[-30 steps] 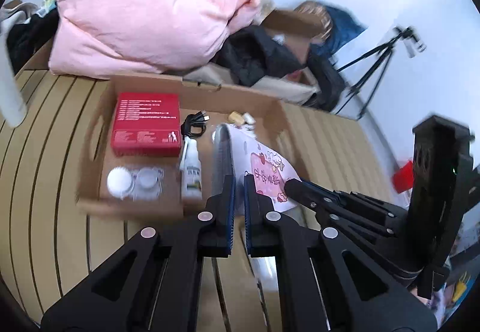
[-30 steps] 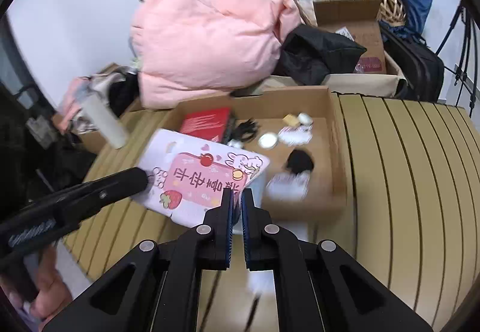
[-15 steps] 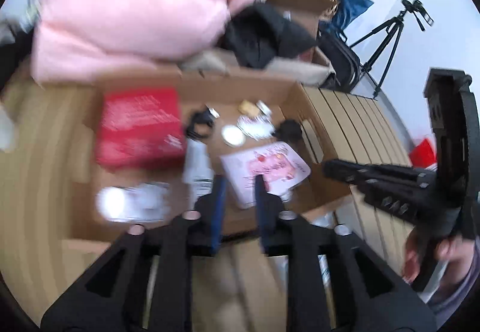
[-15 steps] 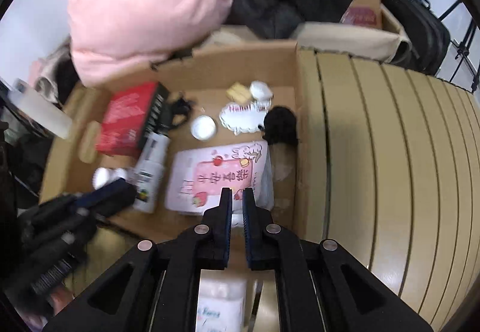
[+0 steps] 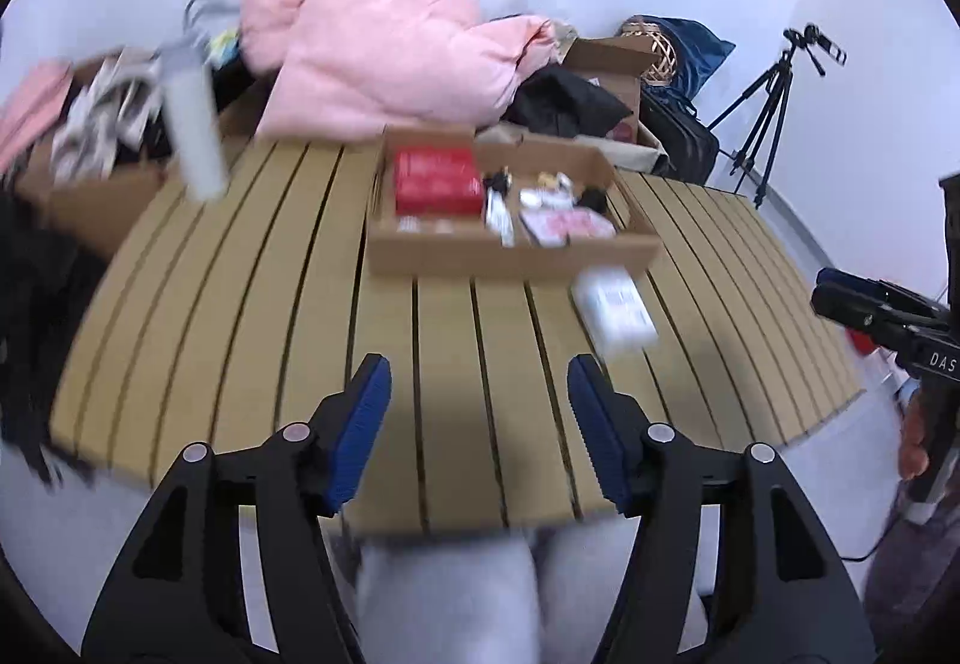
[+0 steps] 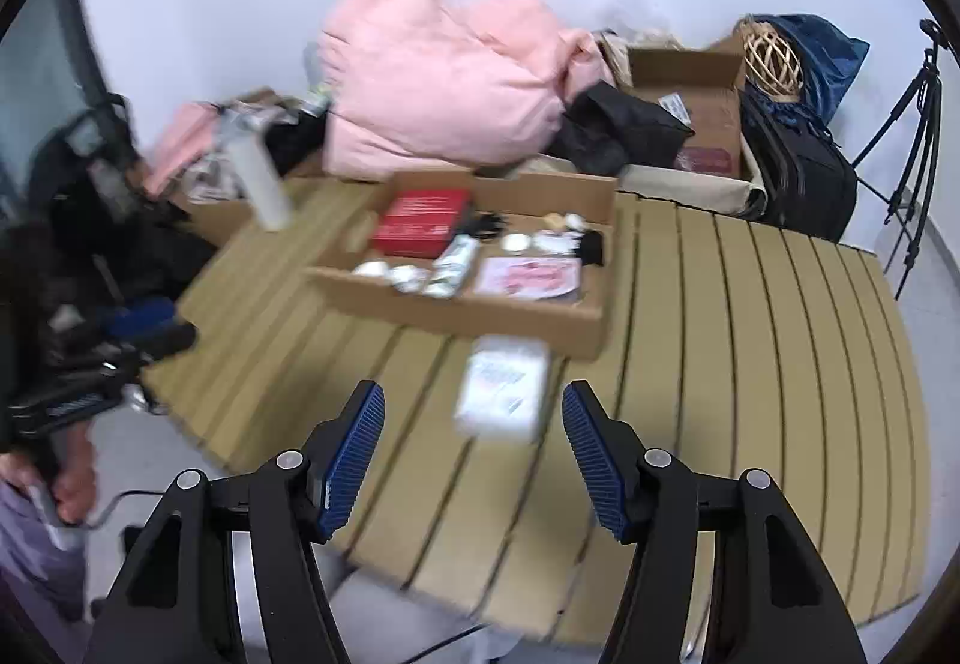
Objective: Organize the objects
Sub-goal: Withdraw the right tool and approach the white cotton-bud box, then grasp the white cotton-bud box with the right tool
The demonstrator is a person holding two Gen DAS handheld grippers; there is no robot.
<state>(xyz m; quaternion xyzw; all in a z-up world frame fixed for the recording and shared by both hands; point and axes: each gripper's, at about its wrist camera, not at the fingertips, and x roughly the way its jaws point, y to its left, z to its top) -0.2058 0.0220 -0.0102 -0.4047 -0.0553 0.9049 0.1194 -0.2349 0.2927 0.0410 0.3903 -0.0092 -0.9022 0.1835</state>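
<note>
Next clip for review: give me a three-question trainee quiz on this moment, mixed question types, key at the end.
1. True or false: the white rectangular packet lies inside the shallow brown cardboard box.
2. Which item lies in the box's near right part? A) red flat carton B) pink printed card C) small white squeeze bottle
3. Fill in: between the opening blue pads of the right claw there is ____.

Key: 1 false, it lies on the slatted wooden table before the box; 2 B; 3 nothing.

Pink card [image 6: 528, 275] now in box [image 6: 480, 313]; both tongs empty, opening.
</note>
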